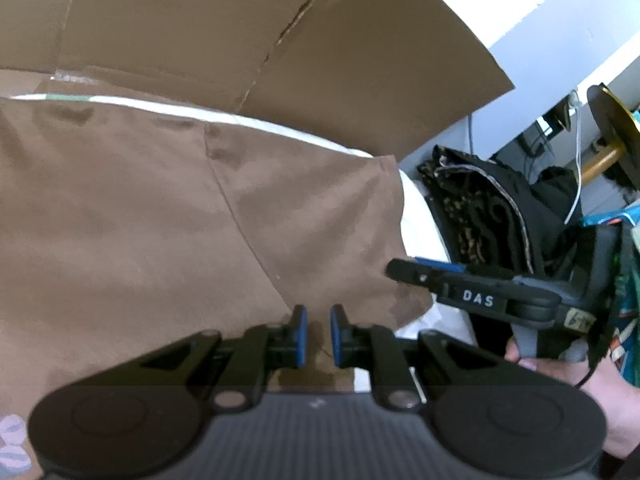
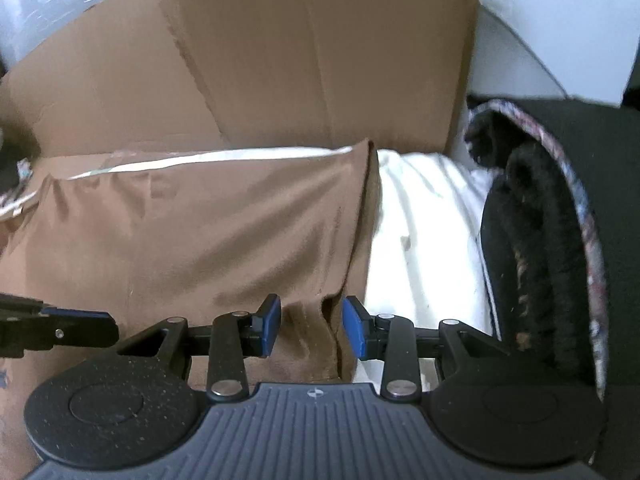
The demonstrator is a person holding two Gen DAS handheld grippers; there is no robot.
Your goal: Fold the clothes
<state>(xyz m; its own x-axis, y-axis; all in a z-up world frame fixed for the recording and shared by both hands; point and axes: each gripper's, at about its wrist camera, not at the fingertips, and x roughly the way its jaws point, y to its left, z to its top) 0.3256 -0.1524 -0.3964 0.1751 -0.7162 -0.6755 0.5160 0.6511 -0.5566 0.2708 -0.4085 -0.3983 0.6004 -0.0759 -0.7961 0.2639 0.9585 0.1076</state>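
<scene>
A brown garment point(image 1: 160, 208) lies spread flat on a white sheet point(image 1: 420, 216), with a seam running across it. It also fills the right wrist view point(image 2: 200, 232). My left gripper point(image 1: 319, 336) is open by a narrow gap over the garment's near edge, with brown cloth showing between its blue pads. My right gripper point(image 2: 312, 330) is open over the garment's near right corner, where the cloth bunches into a fold between the pads. In the left wrist view the right gripper point(image 1: 404, 270) reaches in from the right, its tip touching the garment's right edge.
A large cardboard sheet point(image 1: 280, 40) stands behind the garment, also in the right wrist view point(image 2: 300, 48). A pile of black and patterned clothes point(image 1: 488, 208) lies to the right on the sheet, close beside my right gripper point(image 2: 532, 248). Cables and furniture stand at far right.
</scene>
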